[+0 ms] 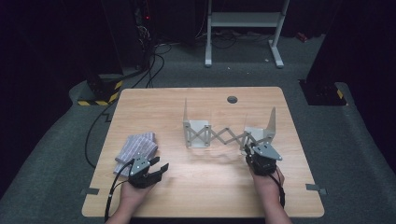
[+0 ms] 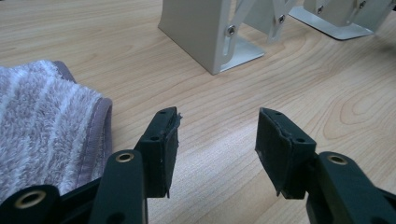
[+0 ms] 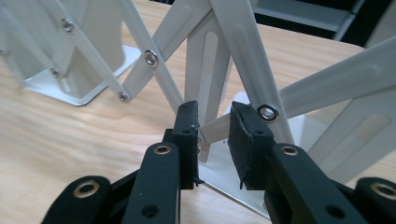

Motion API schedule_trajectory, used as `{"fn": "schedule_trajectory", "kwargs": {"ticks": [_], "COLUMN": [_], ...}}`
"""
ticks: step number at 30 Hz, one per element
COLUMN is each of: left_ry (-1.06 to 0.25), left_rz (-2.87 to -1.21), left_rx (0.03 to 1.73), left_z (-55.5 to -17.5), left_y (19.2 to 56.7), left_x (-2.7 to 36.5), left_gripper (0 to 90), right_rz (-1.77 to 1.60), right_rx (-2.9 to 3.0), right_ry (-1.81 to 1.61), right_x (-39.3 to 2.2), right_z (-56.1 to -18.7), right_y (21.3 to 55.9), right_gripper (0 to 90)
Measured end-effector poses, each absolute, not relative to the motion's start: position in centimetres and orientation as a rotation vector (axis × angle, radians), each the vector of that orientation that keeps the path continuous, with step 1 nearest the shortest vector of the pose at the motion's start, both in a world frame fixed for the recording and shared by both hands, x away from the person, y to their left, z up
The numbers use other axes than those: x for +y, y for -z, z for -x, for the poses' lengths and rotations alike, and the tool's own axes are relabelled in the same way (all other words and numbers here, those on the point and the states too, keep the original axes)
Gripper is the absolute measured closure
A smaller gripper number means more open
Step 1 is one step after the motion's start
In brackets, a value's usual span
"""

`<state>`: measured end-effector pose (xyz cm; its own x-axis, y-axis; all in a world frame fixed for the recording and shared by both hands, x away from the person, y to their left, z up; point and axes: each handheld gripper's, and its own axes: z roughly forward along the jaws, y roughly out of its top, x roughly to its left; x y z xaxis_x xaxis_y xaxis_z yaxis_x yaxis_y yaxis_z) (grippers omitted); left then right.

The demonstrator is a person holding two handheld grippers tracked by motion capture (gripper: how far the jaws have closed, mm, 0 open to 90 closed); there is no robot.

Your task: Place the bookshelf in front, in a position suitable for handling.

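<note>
A white metal scissor rack point(image 1: 223, 135) stands stretched out across the middle of the wooden table point(image 1: 201, 196), with an upright plate at each end. My right gripper point(image 1: 253, 149) is at the rack's right end. In the right gripper view its jaws point(image 3: 215, 111) stand a narrow gap apart, open around the lower end of a rack bar point(image 3: 243, 51); the pads do not visibly squeeze it. My left gripper point(image 1: 161, 169) rests low at the front left, open and holding nothing point(image 2: 217, 116). A folded grey striped towel point(image 1: 136, 147) point(image 2: 42, 121) lies just to its left.
A round cable hole point(image 1: 232, 99) sits near the table's far edge. Grey tape tabs mark the front corners point(image 1: 88, 191) point(image 1: 316, 188). Behind the table, a white desk frame point(image 1: 243, 28) and cables point(image 1: 149, 70) are on the dark floor.
</note>
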<state>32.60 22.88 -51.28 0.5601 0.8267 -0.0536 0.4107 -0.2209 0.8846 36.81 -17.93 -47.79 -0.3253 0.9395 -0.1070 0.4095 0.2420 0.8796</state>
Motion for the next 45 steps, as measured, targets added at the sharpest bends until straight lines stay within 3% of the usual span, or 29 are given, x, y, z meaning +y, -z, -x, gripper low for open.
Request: {"fn": "schedule_trajectory", "kwargs": {"ticks": [6, 13, 19, 26, 33, 45], "left_ry": [-0.547, -0.548, -0.548, -0.553, -0.556, -0.565], "left_rz": [-1.838, -1.844, -1.841, -1.831, -1.815, -1.809], "left_rx": [1.012, 1.004, 1.008, 1.009, 1.018, 1.027], "left_z": [-32.6, -32.6, -32.6, -32.4, -32.4, -32.4], "left_y": [51.2, 51.3, 51.2, 51.1, 50.9, 50.7], "left_x": [23.0, 22.7, 22.9, 23.3, 23.7, 24.1], "left_gripper": [48.7, 48.7, 48.6, 48.6, 48.6, 48.6], "right_rz": [-1.244, -1.122, -1.045, -1.087, -1.113, -0.971], "right_rx": [1.817, 1.810, 1.851, 1.925, 1.981, 2.055], "right_ry": [-1.062, -1.191, -1.239, -1.199, -1.212, -1.332], "right_x": [-18.1, -14.6, -10.1, -6.9, -6.3, -3.1], "right_z": [-36.9, -35.5, -37.1, -40.0, -40.8, -38.8], "right_y": [46.9, 44.1, 42.7, 43.8, 45.0, 45.3], "right_gripper": [71.1, 66.0, 60.6, 52.5, 57.2, 63.1]}}
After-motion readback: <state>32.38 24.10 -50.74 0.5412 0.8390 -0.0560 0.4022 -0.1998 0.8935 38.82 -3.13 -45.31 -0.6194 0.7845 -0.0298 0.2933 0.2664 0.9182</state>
